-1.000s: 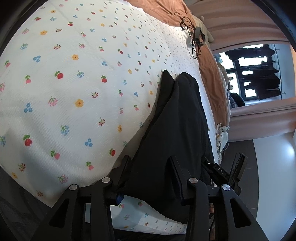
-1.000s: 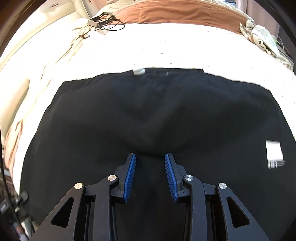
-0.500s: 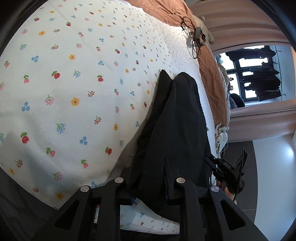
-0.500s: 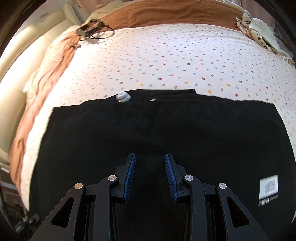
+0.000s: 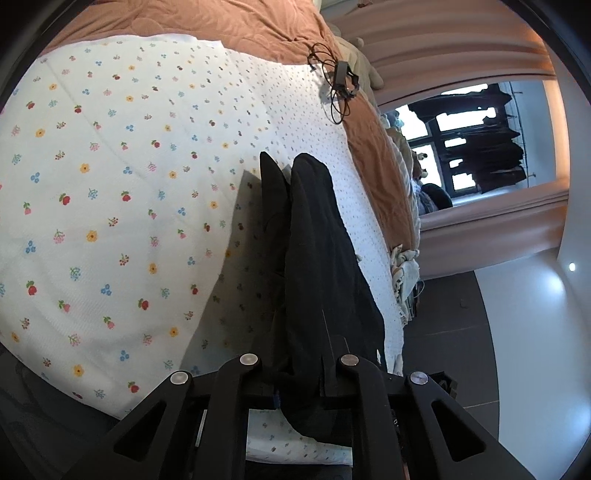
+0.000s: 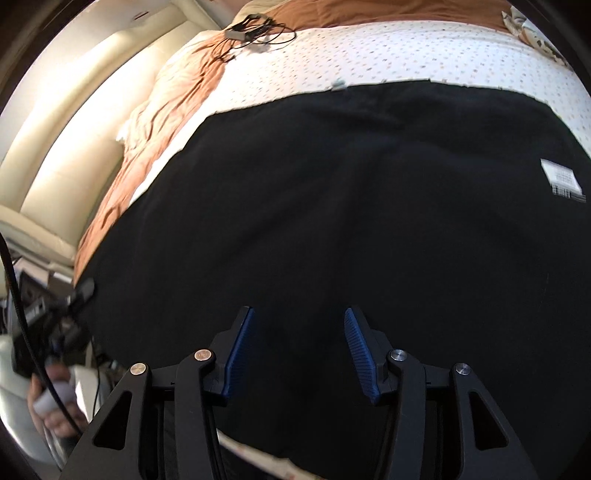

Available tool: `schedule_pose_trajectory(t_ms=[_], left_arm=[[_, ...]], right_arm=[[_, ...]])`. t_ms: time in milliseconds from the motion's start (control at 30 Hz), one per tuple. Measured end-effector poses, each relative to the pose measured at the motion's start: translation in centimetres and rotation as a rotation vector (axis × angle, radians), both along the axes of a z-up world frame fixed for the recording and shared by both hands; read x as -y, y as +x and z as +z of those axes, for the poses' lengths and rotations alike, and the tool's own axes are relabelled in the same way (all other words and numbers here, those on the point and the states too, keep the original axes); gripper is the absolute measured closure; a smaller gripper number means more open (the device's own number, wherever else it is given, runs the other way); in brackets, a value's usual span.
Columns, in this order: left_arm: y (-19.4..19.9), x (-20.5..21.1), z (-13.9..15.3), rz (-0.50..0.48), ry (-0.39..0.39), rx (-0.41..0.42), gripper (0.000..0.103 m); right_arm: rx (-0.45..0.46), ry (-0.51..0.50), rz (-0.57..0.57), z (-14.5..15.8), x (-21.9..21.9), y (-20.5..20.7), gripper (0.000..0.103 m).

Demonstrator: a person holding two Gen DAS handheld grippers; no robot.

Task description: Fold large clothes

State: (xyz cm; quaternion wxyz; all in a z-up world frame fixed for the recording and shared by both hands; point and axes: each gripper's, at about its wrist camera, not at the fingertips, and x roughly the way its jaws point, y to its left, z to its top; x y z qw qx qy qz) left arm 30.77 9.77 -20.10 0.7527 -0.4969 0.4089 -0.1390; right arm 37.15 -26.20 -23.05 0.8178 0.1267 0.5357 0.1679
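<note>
clear: floral sheet point(image 5: 110, 221) | obstacle: cable bundle point(image 5: 341, 88) far edge

Left gripper point(image 5: 297, 384) jaws closing on black garment point(image 5: 317, 258) edge, fabric now lifted off bed, right gripper point(image 6: 297, 354) jaws opening wider than before, empty above garment.

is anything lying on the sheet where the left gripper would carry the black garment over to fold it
Nothing visible does. The left gripper is closing on a lifted edge of the black garment, and the flowered sheet beside it is bare. The only loose item, a tangle of cable, lies far off near the brown blanket.
</note>
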Motion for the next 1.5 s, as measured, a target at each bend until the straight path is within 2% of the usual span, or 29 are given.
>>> schedule_pose_trajectory(t_ms=[167,267,467,667,833,1033,1200,1400,1467,1500], left_arm=[[0.1,1.4,2.7,-0.031,0.005,0.055,0.091],[0.3,2.8,4.7,-0.066,0.023,0.093,0.091],[0.6,7.2,8.8,-0.159,0.075,0.175,0.091],[1.2,12.9,12.3,-0.279,0.118,0.250,0.091],[1.8,17.3,13.8,-0.368,0.144,0.282,0.091],[2.5,22.5,13.8,-0.465,0.143,0.289,0.091],[3.9,28.1,13.0,-0.567,0.194,0.264,0.091],[4.3,35.4,9.6,-0.692,0.225,0.182,0.091],[4.1,37.6,8.3,-0.733,0.232,0.146,0.087],[4.0,38.5,7.8,-0.755,0.236,0.125,0.079]], right_arm=[[-0.008,0.025,0.012,-1.1,-1.3,-1.8,0.052],[0.001,0.042,-0.004,-2.0,-1.2,-4.2,0.052],[0.014,0.079,-0.060,-3.2,-1.4,-7.4,0.075],[-0.006,0.182,-0.083,-4.0,0.0,-7.9,0.077],[0.024,0.230,-0.138,-2.7,2.1,-9.3,0.077],[0.093,0.231,-0.247,0.3,7.4,-11.4,0.077],[0.140,0.223,-0.371,1.4,12.2,-14.0,0.077],[0.157,0.230,-0.505,1.5,17.4,-16.2,0.077],[0.152,0.233,-0.536,1.4,18.9,-16.8,0.077],[0.151,0.233,-0.547,1.4,19.4,-17.1,0.077]])
